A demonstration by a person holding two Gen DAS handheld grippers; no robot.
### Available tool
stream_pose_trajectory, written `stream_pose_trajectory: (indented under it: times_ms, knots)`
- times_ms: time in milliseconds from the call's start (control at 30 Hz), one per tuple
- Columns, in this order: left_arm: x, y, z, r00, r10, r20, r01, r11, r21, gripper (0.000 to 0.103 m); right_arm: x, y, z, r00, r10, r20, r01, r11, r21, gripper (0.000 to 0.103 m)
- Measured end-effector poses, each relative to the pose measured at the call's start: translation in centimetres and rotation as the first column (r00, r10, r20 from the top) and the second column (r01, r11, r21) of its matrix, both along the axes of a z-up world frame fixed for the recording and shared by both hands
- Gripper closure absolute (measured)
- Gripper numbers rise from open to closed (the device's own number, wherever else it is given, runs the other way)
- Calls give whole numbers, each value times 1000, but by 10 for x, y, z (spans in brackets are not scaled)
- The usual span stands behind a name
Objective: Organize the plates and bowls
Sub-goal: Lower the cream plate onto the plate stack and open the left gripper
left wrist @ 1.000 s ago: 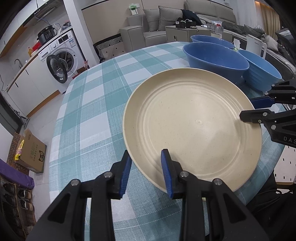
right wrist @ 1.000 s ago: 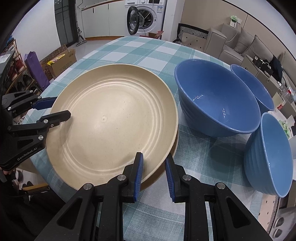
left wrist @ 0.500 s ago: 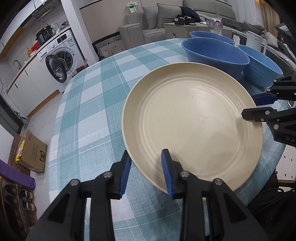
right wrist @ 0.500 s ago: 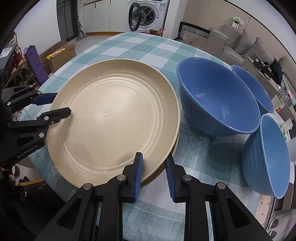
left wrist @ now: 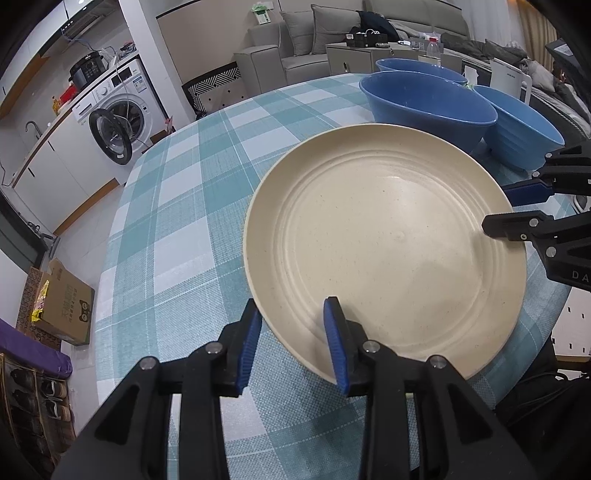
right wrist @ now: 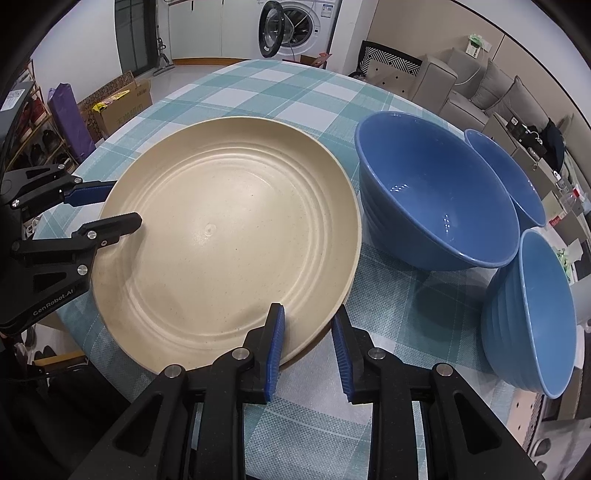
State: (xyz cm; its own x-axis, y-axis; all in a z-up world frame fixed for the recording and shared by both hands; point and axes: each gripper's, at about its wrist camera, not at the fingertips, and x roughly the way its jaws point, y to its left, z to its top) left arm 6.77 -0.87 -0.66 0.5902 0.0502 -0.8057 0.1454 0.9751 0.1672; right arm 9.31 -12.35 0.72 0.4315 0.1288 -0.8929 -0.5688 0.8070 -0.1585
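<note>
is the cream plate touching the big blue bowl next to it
Apart: the right wrist view shows a strip of tablecloth between the cream plate and the big blue bowl.

We see a lived-in home — a washing machine (left wrist: 117,125), grey sofa (left wrist: 295,33) and checked-cloth table (left wrist: 184,206) share one room.

washing machine (left wrist: 114,122), grey sofa (left wrist: 295,26), tiled floor (left wrist: 74,229)

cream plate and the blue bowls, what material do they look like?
Cream plate: matte, finely speckled, with moulded concentric rings and soft glare; looks like wheat-straw plastic or melamine, though stoneware is possible. Blue bowls: glossy, with sharp point highlights and ribbed outer walls; glazed ceramic or hard plastic, the pictures don't settle which.
</note>
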Motion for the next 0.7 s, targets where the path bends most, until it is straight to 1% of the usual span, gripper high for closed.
stream_pose_trajectory:
  times_ms: [400,533,567,600,700]
  knots:
    - [1,-5,-4,1000,-12,-10,12,1000,13,66,-3,-2,-5,1000,9,-2,-9,1000,-17,72]
    - [1,-7,-4,1000,-24,-9,24,1000,9,56,-3,-1,-6,1000,13,-1,-13,1000,-21,71]
    - [0,-8,-4,1000,-27,-8,27,1000,11,54,-3,-1,-6,1000,15,-2,-15,1000,-22,69]
    - [0,-9,-4,1000,-30,-6,30,999,15,53,-3,0,-7,1000,20,-4,-20,1000,-23,66]
    - [0,-10,-4,999,-35,-6,35,999,17,51,-5,3,-9,999,32,-3,-32,999,-34,60]
